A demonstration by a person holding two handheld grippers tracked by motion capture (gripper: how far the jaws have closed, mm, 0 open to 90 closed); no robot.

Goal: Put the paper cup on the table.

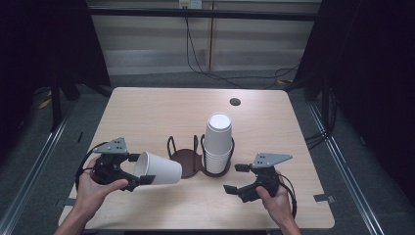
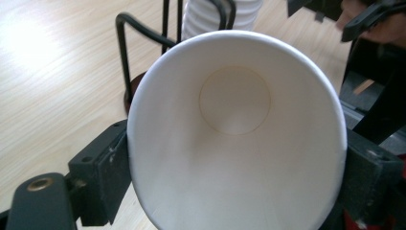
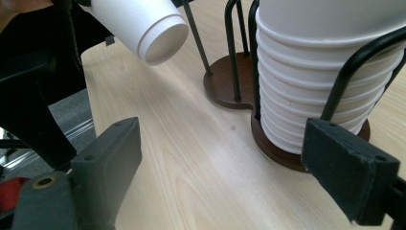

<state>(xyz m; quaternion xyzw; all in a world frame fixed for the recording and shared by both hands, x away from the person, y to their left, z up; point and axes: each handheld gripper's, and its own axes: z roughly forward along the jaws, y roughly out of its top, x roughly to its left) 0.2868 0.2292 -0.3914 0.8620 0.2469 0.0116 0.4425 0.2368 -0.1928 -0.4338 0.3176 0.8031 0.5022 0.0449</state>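
Left gripper (image 1: 140,169) clamps paper cup (image 1: 159,168) at rim, jaws pressing both sides; cup lies sideways in air, base toward cup holder (image 1: 188,157), near its empty left ring. Cup stack (image 1: 218,142) fills right ring, upside down. Right gripper (image 1: 234,178) spread wide, nothing between jaws, just beside stack's base. Table (image 1: 147,110) bare across far half; both grippers near front edge.

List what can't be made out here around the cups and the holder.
- Empty ring of the holder: in the high view, the paper cup held by the left gripper covers part of it.
- Stack of cups: top cut off by the right gripper view's edge.
- Cup count in the stack: rims too small in the high view.
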